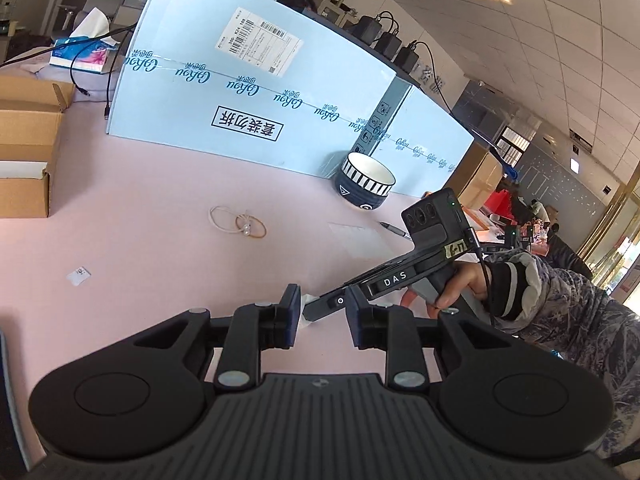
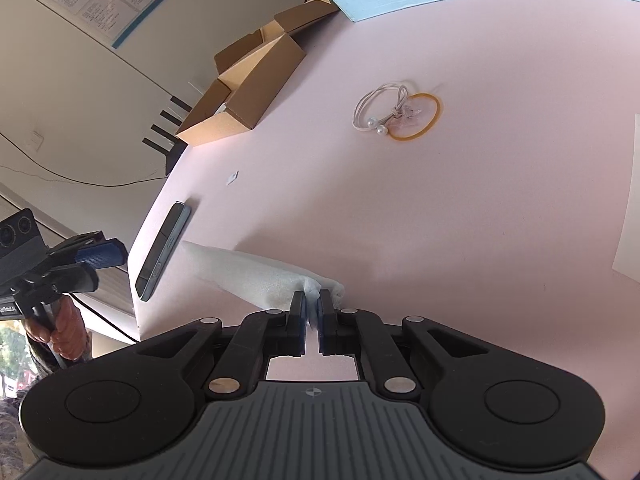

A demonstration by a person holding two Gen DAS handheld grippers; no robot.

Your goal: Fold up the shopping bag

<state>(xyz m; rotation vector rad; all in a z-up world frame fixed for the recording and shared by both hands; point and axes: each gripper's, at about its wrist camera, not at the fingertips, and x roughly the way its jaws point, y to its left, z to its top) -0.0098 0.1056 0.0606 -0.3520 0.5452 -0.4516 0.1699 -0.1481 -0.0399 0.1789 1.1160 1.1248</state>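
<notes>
Left wrist view: the left gripper hangs above the pale pink counter with its fingers spread and nothing between them. The right gripper reaches in from the right, held by a hand in a patterned grey sleeve, its tip on a scrap of white at the near edge. Farther off stand a dark blue bowl with a black-and-white striped rim, a black pen, a clear flat sheet, a white hair tie with pearl beads overlapping a tan rubber band, and a small white tag. A big light blue printed carton walls off the back; an open brown cardboard box sits left, a tissue box behind it.

Right wrist view: the right gripper has its fingers pressed together, pinching the end of the white, crumpled, rolled-up shopping bag, which lies on the counter and stretches left toward a grey smartphone near the counter's edge. The left gripper hangs off the edge, apart from the bag. Hair tie, rubber band and cardboard box lie beyond.
</notes>
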